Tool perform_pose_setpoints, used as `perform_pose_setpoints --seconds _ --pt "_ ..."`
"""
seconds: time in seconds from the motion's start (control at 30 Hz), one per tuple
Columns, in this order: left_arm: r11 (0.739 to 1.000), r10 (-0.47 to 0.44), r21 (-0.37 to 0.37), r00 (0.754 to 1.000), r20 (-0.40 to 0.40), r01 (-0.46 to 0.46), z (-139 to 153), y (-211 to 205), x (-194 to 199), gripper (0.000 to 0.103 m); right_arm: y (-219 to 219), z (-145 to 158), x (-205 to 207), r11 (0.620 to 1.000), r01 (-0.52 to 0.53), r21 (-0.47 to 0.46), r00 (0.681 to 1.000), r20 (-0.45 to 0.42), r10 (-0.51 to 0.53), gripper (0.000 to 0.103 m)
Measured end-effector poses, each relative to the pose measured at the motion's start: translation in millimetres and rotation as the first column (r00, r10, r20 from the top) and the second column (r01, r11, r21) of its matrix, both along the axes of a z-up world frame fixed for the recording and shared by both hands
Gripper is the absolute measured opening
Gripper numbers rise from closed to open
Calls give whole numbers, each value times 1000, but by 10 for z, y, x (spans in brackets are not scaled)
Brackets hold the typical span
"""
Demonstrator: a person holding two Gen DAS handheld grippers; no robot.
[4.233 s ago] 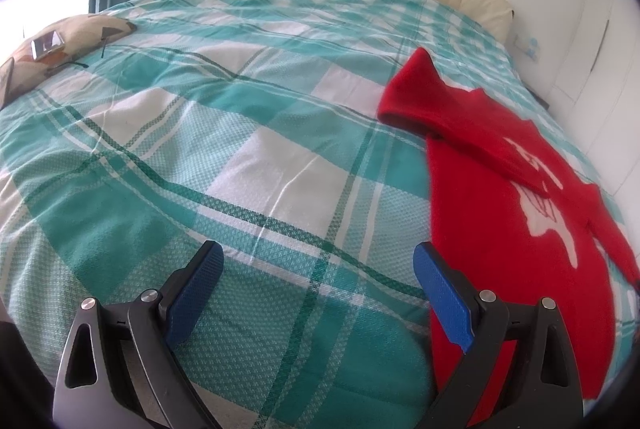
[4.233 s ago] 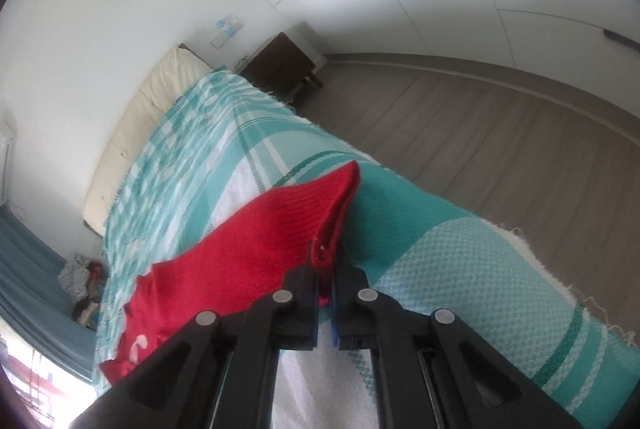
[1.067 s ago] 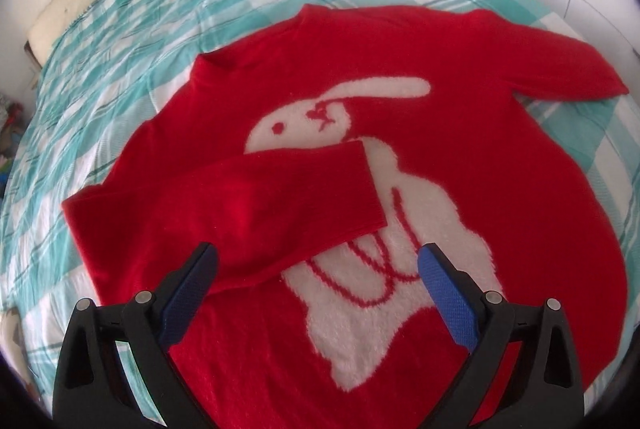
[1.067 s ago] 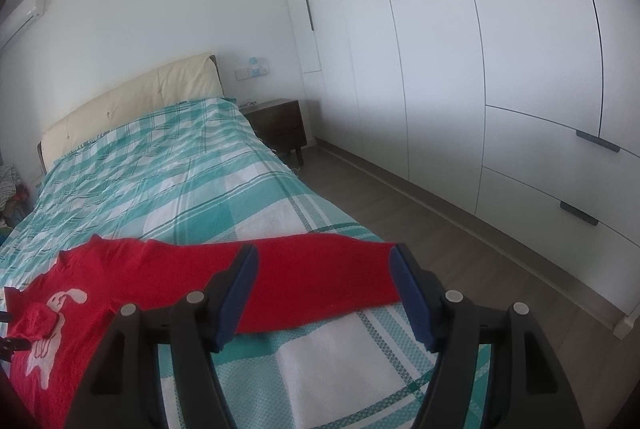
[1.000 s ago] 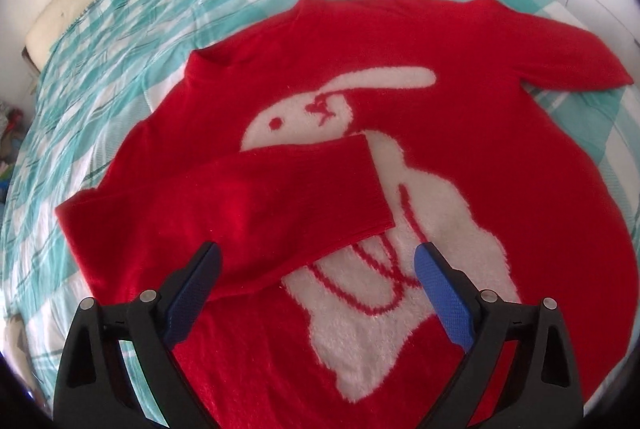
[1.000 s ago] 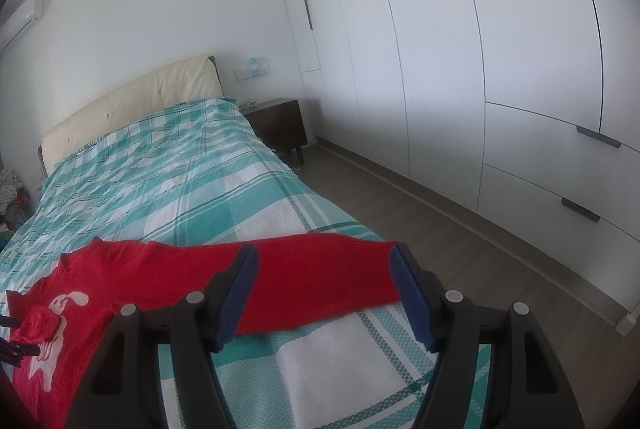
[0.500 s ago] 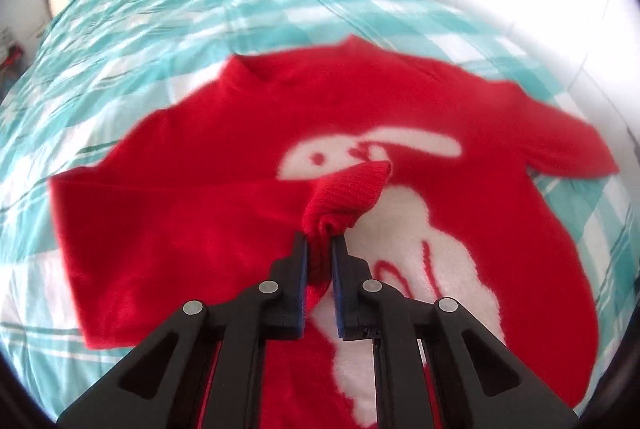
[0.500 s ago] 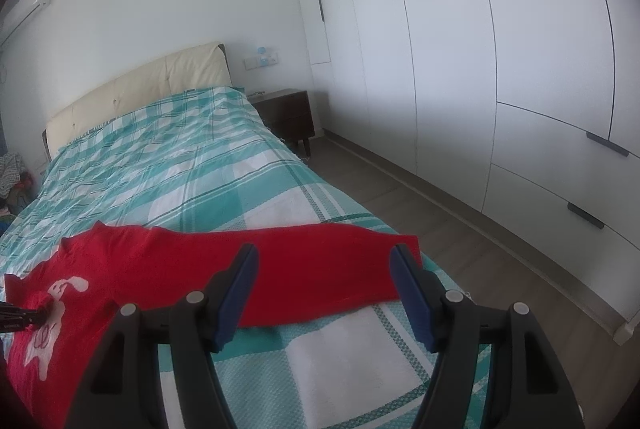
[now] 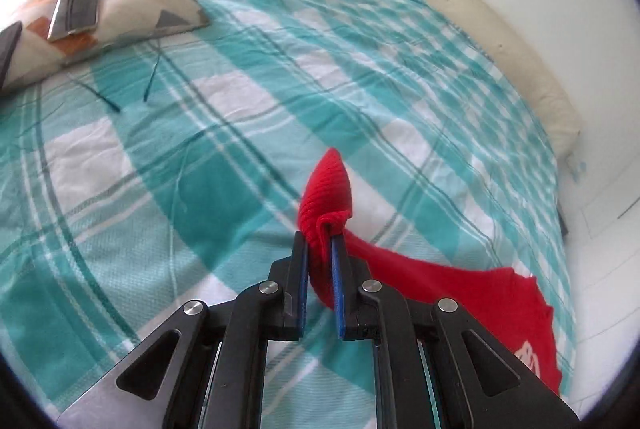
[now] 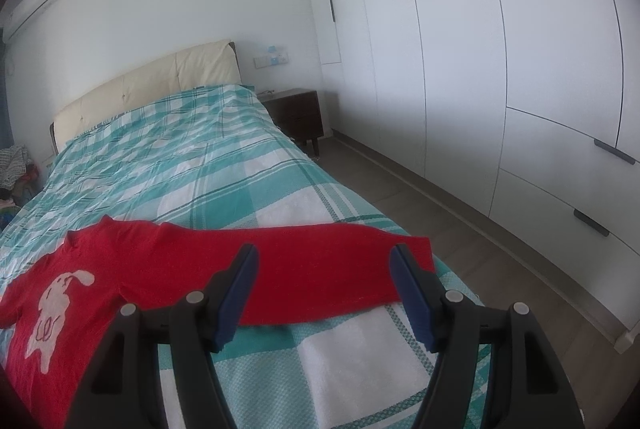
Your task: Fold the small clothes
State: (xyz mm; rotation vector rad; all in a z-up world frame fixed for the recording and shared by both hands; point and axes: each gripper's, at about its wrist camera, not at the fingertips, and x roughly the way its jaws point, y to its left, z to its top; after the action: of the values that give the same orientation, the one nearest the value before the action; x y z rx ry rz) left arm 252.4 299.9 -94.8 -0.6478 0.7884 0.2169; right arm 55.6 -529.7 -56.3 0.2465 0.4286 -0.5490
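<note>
Left gripper [image 9: 319,249] is clamping the red sweater's [image 10: 132,269] cuff [image 9: 326,189], drawing it outward for flattening; right gripper [image 10: 326,291] is hovering agape near the bed's [image 10: 208,165] edge.

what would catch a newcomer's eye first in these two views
The bright red knitted sweater with a white rabbit stands out, spread on the teal and white checked bedspread, one sleeve reaching toward the bed's edge. In the left wrist view, the left hand-held gripper is shut on the sweater's other red cuff. The right hand-held gripper hangs open over the spread sleeve.
</note>
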Motion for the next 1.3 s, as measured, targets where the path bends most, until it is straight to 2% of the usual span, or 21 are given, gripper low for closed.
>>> perform_pose_setpoints --seconds 0.1,0.2,0.23,0.27,0.33,0.4,0.43,0.5,0.53,0.57,0.63,0.73,0.87,1.3 --pt "998 -32 -57 999 -31 31 -297 29 -2 9 37 -22 26 1000 -6 -12 1000 -16 6 67" --pt "992 -37 -125 999 -25 34 -427 82 -14 15 78 -35 43 999 -12 -32 999 -30 11 67" --pt "989 -22 -146 1000 -16 19 -448 105 -41 23 90 -37 46 999 -14 -40 999 -35 12 67" --pt "987 -5 -163 1000 -1 4 -457 134 -78 41 103 -39 49 999 -15 -48 999 -40 14 67" --pt "985 40 -169 999 32 -34 -436 180 -164 67 117 -48 63 998 -19 -55 999 -48 17 67" --pt "986 69 -152 997 39 -63 -439 211 -179 68 119 -60 84 998 -21 -52 998 -56 18 67" --pt "987 59 -153 998 33 -54 -457 210 -145 68 120 -67 94 999 -22 -50 998 -59 19 67" --pt "991 36 -127 999 24 -33 -480 182 -77 57 126 -76 118 998 -26 -49 998 -65 23 67" --pt "994 24 -110 1000 18 -22 -488 159 -45 46 131 -79 120 998 -28 -52 997 -67 25 67" --pt "995 14 -100 1000 13 -13 -505 142 -14 28 139 -79 121 998 -30 -56 997 -69 27 67" --pt "997 17 -69 1000 -14 -18 -545 128 12 4 156 -78 119 997 -31 -65 997 -72 27 67" --pt "998 60 19 995 -76 -59 -573 129 -5 3 167 -76 137 996 -29 -78 997 -78 23 67" --pt "992 67 111 992 -110 -55 -570 86 5 2 179 -78 134 996 -26 -85 997 -80 19 67" --pt "990 81 130 985 -150 -62 -674 116 10 3 26 -70 35 999 23 -31 999 -46 -25 67"
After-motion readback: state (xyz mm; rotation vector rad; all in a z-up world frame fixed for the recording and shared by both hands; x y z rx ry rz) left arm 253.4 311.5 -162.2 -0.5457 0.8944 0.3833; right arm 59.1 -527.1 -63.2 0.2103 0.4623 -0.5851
